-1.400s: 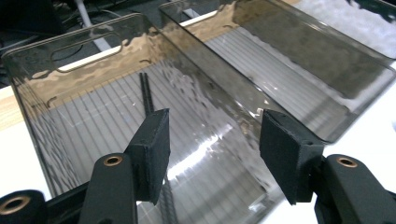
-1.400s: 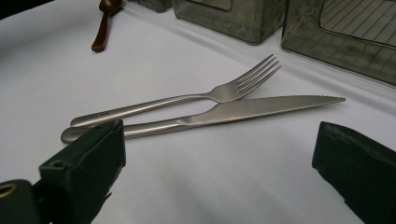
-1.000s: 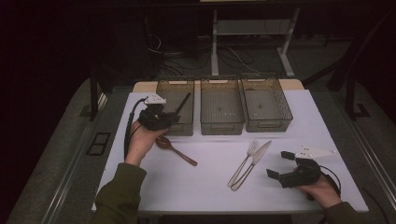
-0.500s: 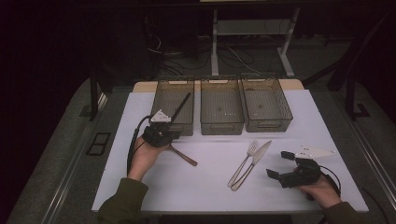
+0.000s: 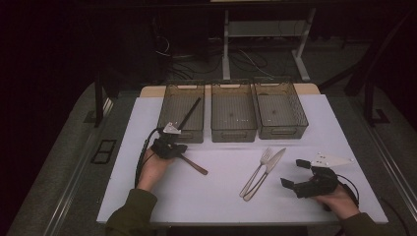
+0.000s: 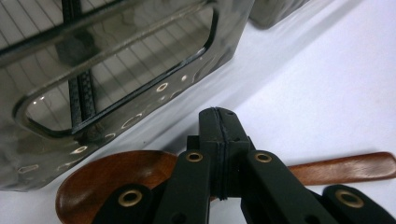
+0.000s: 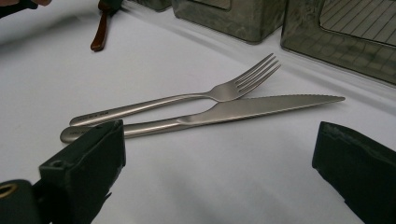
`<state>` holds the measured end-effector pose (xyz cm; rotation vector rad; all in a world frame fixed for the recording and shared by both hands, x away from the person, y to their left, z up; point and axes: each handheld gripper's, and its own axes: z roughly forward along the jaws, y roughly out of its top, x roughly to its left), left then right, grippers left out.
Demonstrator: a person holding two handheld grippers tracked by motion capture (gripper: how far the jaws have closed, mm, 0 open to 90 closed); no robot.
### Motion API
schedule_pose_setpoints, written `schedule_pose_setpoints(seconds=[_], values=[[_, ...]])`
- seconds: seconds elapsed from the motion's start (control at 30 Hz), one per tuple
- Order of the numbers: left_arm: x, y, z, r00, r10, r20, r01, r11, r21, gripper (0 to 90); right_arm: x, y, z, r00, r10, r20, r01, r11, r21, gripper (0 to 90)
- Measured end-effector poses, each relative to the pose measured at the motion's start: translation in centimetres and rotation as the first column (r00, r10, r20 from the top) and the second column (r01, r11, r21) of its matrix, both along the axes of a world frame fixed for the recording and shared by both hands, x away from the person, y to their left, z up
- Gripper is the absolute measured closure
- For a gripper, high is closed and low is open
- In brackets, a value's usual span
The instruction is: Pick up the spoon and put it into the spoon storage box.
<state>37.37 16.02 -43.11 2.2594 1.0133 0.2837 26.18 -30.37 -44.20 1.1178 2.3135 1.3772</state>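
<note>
Left gripper jaws shut over wooden spoon, beside left bin.

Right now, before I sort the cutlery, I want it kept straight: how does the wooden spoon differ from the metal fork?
The wooden spoon is reddish-brown; the metal fork is silvery. The spoon lies under the shut left gripper, close in front of the left bin; the fork lies untouched beside a knife, ahead of the open right gripper. The spoon ends in a rounded bowl, the fork in tines. Both rest flat on the white table.
</note>
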Motion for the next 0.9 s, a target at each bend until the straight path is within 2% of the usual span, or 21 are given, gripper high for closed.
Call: schedule_pose_setpoints(seconds=[0.2,0.57,0.9], values=[[0.1,0.1,-0.2,1.0000,0.004,-0.008,-0.003,0.9996,0.029,88.9,0.1,0.0,-0.1,1.0000,0.001,0.003,-0.001,1.000,-0.004,2.3],[-0.8,1.0,-0.3,0.9993,0.019,-0.033,-0.018,0.9991,0.038,88.9,0.0,0.0,0.0,1.0000,-0.001,0.001,0.001,1.000,-0.005,2.3],[-2.8,2.4,-0.2,0.9985,0.025,-0.048,-0.024,0.9996,0.012,88.9,0.0,-0.1,0.0,1.0000,-0.005,0.000,0.005,1.000,-0.003,2.3]])
